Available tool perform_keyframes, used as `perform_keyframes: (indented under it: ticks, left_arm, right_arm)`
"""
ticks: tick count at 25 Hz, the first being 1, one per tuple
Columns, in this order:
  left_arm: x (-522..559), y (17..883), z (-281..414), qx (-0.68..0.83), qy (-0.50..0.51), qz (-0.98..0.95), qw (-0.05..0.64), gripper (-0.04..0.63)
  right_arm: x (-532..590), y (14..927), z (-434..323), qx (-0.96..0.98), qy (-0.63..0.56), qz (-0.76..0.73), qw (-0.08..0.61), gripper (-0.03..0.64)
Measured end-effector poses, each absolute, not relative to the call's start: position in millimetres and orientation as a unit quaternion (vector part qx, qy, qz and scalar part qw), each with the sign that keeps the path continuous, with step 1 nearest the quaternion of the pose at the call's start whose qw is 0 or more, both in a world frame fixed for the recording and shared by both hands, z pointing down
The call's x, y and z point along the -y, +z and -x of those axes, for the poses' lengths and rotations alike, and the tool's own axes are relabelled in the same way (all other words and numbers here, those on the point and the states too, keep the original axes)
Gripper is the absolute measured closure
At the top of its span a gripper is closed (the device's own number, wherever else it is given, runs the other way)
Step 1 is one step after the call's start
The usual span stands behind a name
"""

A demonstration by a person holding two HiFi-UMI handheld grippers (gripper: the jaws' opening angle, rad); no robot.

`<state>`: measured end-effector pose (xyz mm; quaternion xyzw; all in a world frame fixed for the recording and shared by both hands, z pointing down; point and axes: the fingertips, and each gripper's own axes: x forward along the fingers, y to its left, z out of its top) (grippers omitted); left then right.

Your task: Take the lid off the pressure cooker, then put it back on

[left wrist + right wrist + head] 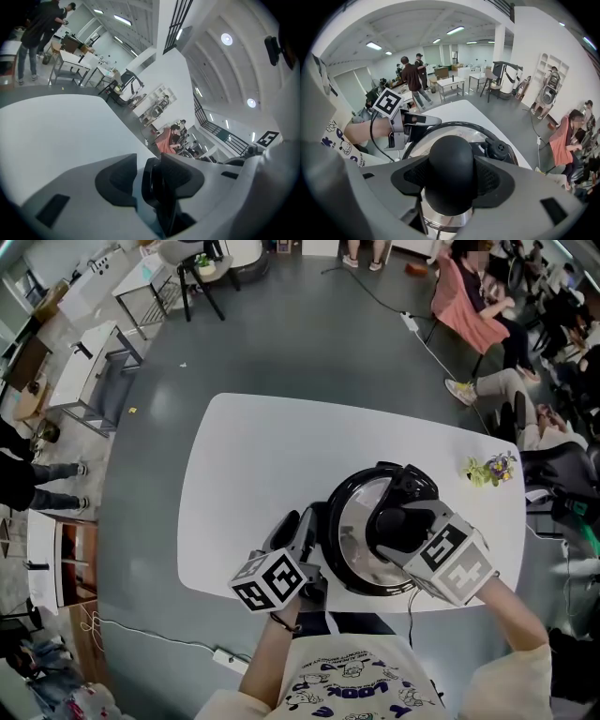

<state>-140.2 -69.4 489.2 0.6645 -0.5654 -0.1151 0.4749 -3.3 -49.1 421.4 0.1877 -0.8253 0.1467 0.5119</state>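
Observation:
The pressure cooker (349,570) stands near the front edge of the white table (253,484) with its steel lid (352,521) on. My right gripper (394,529) comes down from above and is shut on the round black lid knob (450,171), with a pad pressed on each side. At the cooker's left, my left gripper (305,529) lies nearly level, with the black side handle (151,180) between its jaws. The handle rests against the right pad, while a thin pale gap shows at the left pad. The lid's black valve (498,148) sits behind the knob.
A small bunch of flowers (489,468) lies near the table's right edge. Several people sit beyond the table at the far right (487,306). A power strip (228,659) and a cable lie on the floor by the front left corner.

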Motion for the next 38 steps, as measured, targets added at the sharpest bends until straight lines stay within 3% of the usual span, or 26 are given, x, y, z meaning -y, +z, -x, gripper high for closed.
perform_keyframes:
  ticks: [17, 38]
  left_arm:
    - [73.4, 497.0, 134.6, 0.555, -0.122, -0.66, 0.491, 0.474]
    - [77.1, 495.8, 132.9, 0.552, -0.132, -0.649, 0.507, 0.474]
  right_arm:
    - [53.1, 432.1, 1.7, 0.823, 0.138, -0.2, 0.512, 0.322]
    - [55.1, 434.1, 0.8, 0.817, 0.166, -0.183, 0.52, 0.322]
